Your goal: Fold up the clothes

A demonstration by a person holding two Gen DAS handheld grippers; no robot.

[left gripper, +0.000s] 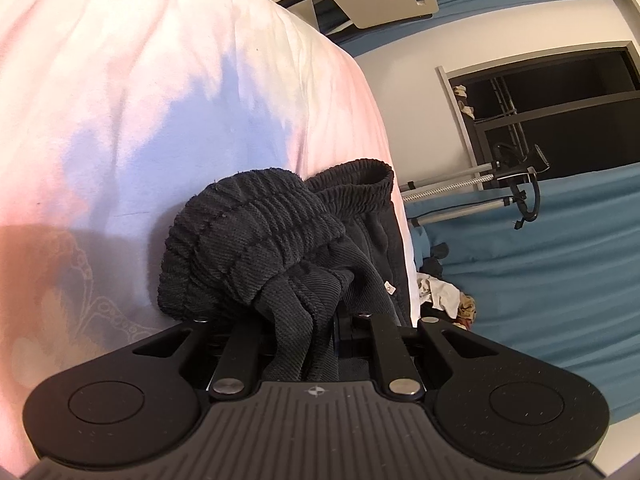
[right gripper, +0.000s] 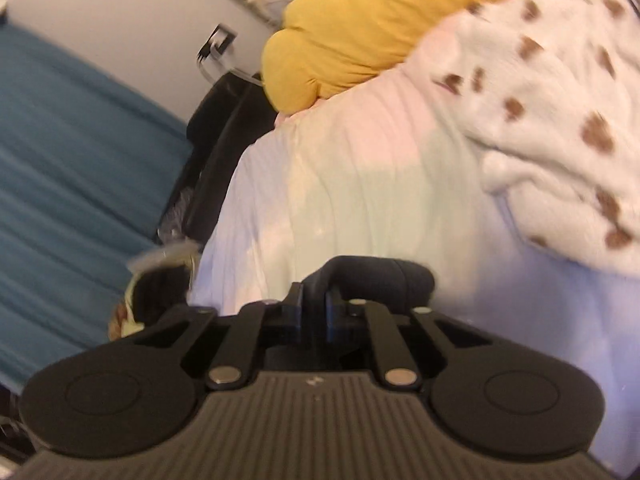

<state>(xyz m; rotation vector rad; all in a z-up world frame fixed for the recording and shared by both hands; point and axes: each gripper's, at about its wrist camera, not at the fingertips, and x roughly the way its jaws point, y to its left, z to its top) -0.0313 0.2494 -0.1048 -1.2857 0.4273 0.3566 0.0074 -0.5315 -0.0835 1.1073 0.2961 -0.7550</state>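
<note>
Folding looks barely begun: the left gripper (left gripper: 308, 344) is clamped on a bunched black garment (left gripper: 260, 240) hanging crumpled against the pastel bedsheet (left gripper: 120, 100), while the right gripper (right gripper: 316, 312) pinches a dark fabric strip (right gripper: 380, 276).

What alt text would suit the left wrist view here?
The left gripper is shut on a bunched black ribbed garment over a bed's pink and blue tie-dye sheet. Behind it are a blue curtain and a dark window.
</note>
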